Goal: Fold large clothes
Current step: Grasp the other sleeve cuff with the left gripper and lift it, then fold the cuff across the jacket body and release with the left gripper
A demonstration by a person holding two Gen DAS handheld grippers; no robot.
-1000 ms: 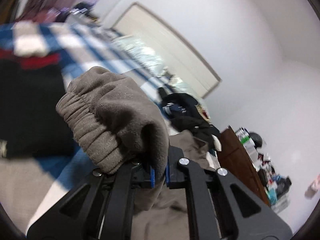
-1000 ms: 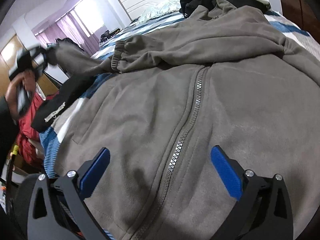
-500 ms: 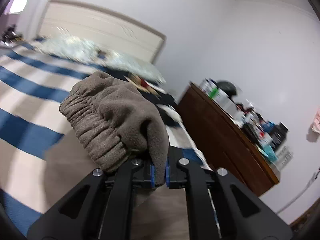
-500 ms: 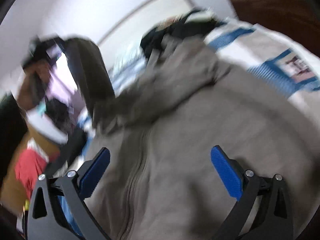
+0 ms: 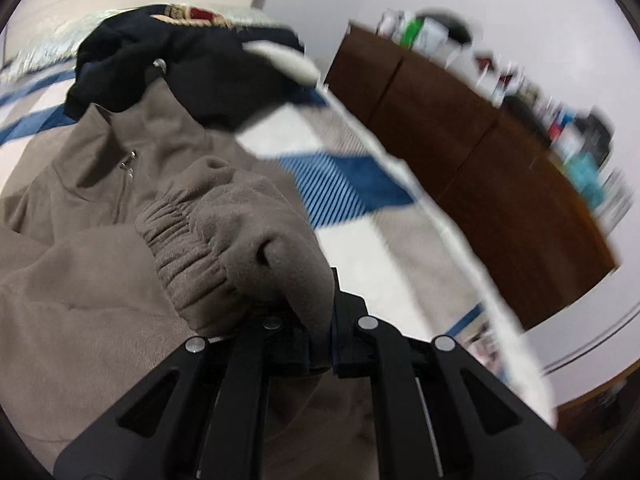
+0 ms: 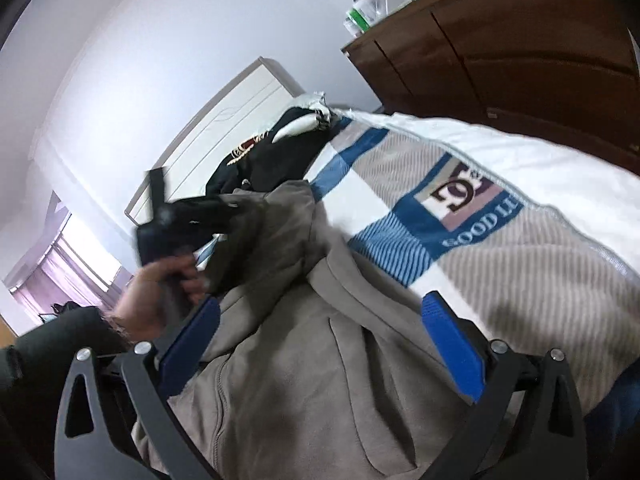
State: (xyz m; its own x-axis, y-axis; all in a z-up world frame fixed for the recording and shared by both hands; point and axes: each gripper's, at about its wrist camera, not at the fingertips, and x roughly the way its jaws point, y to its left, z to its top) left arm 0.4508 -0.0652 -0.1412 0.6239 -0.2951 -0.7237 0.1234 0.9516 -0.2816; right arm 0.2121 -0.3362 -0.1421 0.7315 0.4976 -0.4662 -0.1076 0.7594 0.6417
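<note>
The left gripper (image 5: 320, 344) still pinches the sleeve (image 5: 240, 240), now carried over the gray jacket (image 6: 320, 360) on the bed (image 6: 520, 260). The right gripper (image 6: 320, 344) hangs wide open above the jacket.

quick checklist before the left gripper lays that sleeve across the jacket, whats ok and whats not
1. Left gripper shut on the sleeve cuff: ok, fabric is pinched between the pads.
2. Right gripper free to help: ok, jaws wide open above the grey jacket, holding nothing.
3. Jacket body flat: not ok, folds bunch near the collar.
4. Landing area free: not ok, the black garment overlaps the collar end.
5. Room on the bedspread on the jacket's dresser side: ok, bare cover shows there.
6. Zipper fully closed: cannot tell; only part of it shows.
</note>
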